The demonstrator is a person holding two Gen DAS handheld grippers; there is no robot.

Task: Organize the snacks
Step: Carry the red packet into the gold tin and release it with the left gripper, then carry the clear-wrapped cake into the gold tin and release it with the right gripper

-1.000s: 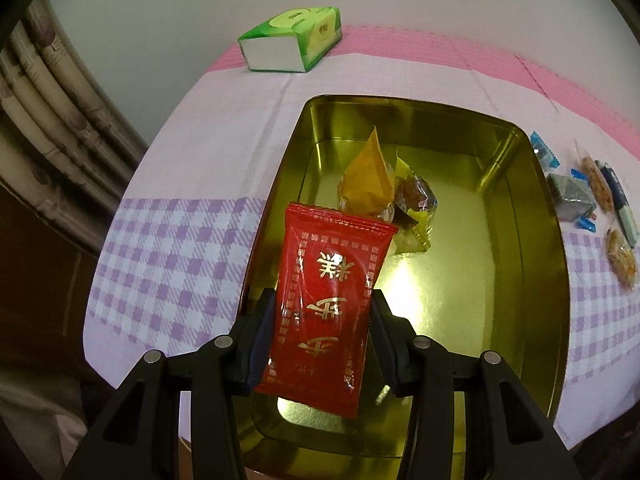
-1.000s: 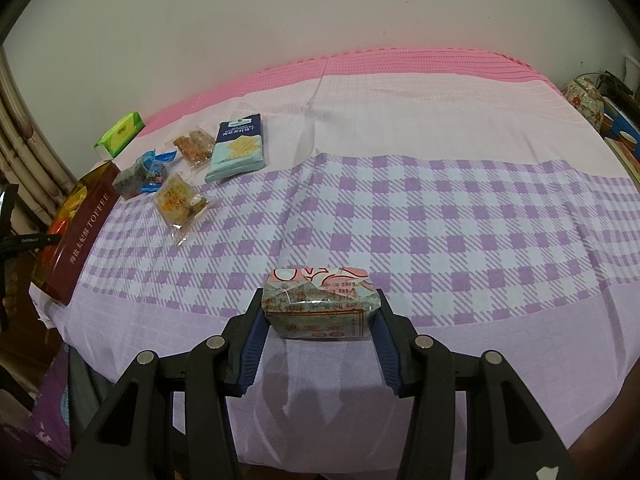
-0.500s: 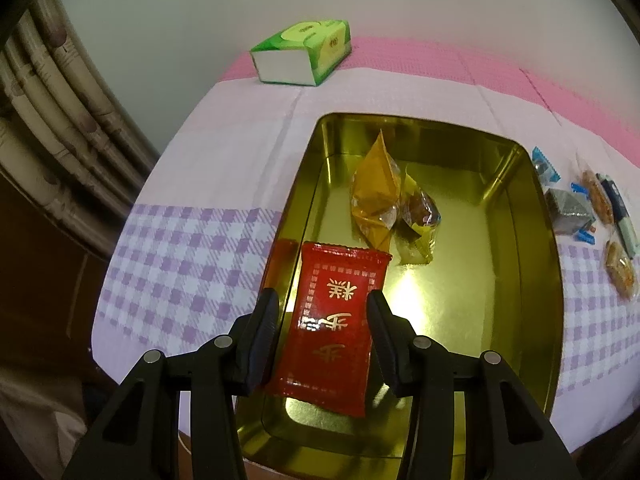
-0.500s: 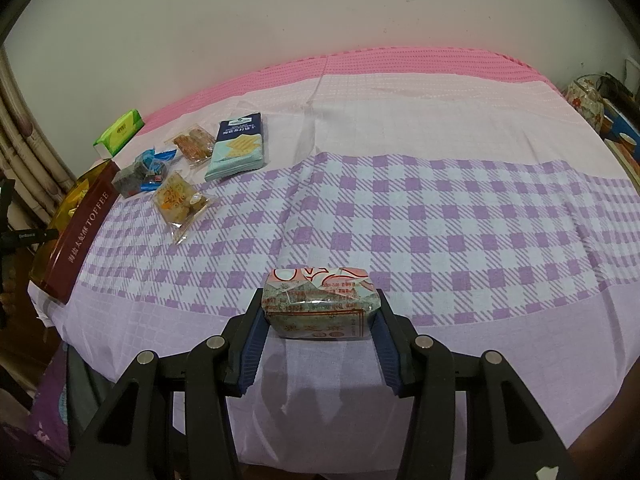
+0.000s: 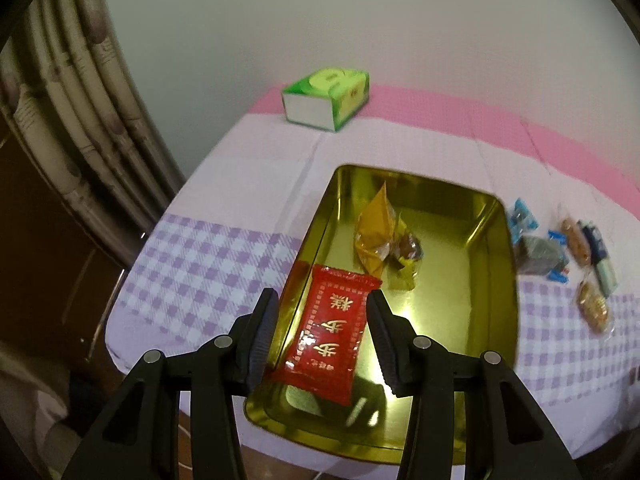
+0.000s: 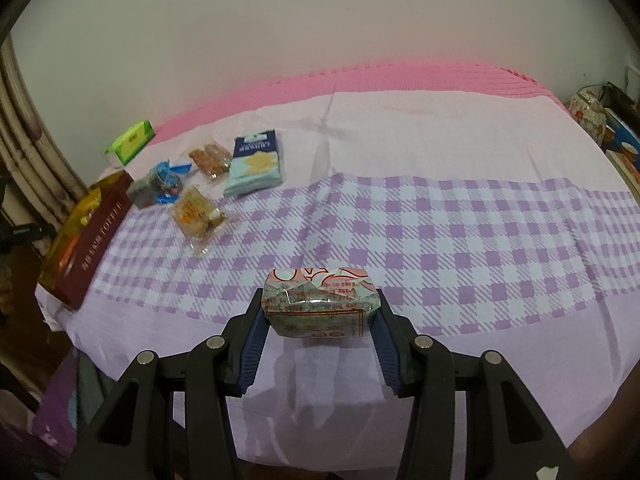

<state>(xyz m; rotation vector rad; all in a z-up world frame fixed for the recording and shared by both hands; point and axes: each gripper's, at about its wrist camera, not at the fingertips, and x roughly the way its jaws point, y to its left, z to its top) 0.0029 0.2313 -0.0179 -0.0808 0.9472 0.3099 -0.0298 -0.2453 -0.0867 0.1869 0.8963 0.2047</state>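
A gold tin (image 5: 448, 300) stands open on the checked cloth. A red packet with gold characters (image 5: 332, 328) lies in it, leaning on the left wall. Behind it are an orange packet (image 5: 374, 236) and a brown wrapped sweet (image 5: 408, 248). My left gripper (image 5: 320, 300) hovers above the red packet, open, with its pads clear of the packet on both sides. My right gripper (image 6: 320, 300) is shut on a pink and grey wrapped snack block (image 6: 320, 304), held just over the cloth near the front edge. The tin's maroon side (image 6: 96, 236) shows at far left in the right wrist view.
Loose snacks lie right of the tin: a blue and white packet (image 6: 256, 164), two clear packets of biscuits (image 6: 196, 212), and a blue wrapped one (image 6: 154, 186). A green tissue pack (image 5: 326, 98) sits by the wall. Curtains hang at the left edge.
The red packet left my left gripper and now lies in the tin. The left gripper has lifted and pulled back from it. The right gripper and its snack block have stayed put.
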